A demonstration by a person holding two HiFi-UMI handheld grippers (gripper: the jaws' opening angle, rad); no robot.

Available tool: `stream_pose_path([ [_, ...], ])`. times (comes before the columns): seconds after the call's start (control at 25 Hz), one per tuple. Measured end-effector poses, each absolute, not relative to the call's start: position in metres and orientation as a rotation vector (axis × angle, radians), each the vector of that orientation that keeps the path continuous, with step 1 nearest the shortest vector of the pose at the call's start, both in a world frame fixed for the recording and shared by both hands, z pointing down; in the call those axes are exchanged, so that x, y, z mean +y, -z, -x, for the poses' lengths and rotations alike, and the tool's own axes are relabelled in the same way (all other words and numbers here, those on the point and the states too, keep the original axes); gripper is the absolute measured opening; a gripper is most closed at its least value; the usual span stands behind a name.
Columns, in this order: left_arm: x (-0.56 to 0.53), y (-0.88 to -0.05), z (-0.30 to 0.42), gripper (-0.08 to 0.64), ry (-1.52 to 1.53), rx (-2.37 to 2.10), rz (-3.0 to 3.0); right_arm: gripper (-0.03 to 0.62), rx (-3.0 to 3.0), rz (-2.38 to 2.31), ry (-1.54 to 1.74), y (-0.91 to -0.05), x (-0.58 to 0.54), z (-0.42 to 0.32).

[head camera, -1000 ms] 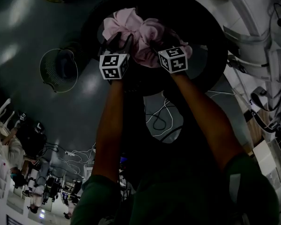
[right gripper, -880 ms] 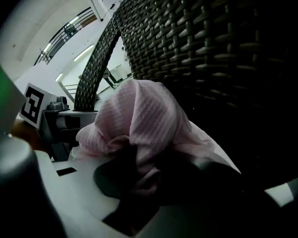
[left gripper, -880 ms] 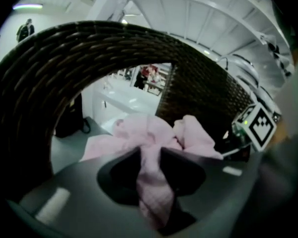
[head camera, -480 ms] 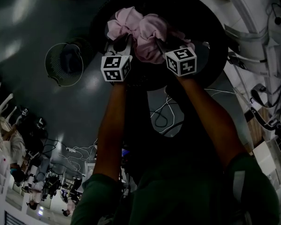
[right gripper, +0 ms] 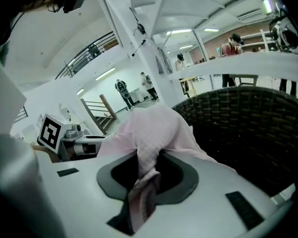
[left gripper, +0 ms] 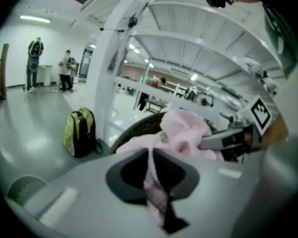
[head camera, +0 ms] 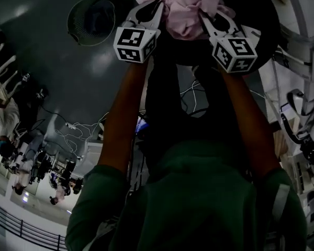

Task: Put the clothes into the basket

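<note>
A bunched pink garment (head camera: 187,9) hangs between my two grippers above the dark woven basket (head camera: 261,20). My left gripper (head camera: 158,5) is shut on the garment's left side; pink cloth (left gripper: 181,133) runs back through its jaws in the left gripper view. My right gripper (head camera: 204,15) is shut on the right side, with a fold of the pink garment (right gripper: 154,133) pinched between its jaws. The basket's wicker wall (right gripper: 248,128) fills the right of the right gripper view, and its rim (left gripper: 139,128) shows behind the cloth in the left gripper view.
A round mesh bin (head camera: 91,21) stands on the floor to the left. A yellow-green backpack (left gripper: 80,132) leans against a white column (left gripper: 107,73). Loose white cables (head camera: 199,95) lie on the floor below the basket. People stand far off (left gripper: 49,66).
Both grippers closed on the pink garment and rose with it, lifting it off the basket's inside. The arms have moved up and closer to the camera.
</note>
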State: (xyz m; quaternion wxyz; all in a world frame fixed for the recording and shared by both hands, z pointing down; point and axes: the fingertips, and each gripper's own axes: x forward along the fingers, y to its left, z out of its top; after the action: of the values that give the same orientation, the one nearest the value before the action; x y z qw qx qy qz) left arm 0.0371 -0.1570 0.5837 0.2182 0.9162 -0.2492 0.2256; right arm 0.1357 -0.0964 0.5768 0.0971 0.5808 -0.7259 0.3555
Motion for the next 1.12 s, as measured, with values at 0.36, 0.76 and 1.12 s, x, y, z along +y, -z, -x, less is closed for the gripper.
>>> stream_pose_path([
  [0.36,-0.192,-0.488,0.023,0.025,-0.505,-0.787,-2.585,0.075,-2.283,-1.670,-0.934,-0.484,-0.139,-0.080],
  [0.76,-0.235,-0.411,0.099,0.024,-0.355,-0.976,-2.626,0.075,-2.453,-1.560,-0.779,-0.407,-0.195,-0.014],
  [1.12,-0.260,-0.382,0.193,0.025,-0.301,-1.150,-2.583,0.075,-2.565,-1.411,-0.711,-0.372,-0.237,0.075],
])
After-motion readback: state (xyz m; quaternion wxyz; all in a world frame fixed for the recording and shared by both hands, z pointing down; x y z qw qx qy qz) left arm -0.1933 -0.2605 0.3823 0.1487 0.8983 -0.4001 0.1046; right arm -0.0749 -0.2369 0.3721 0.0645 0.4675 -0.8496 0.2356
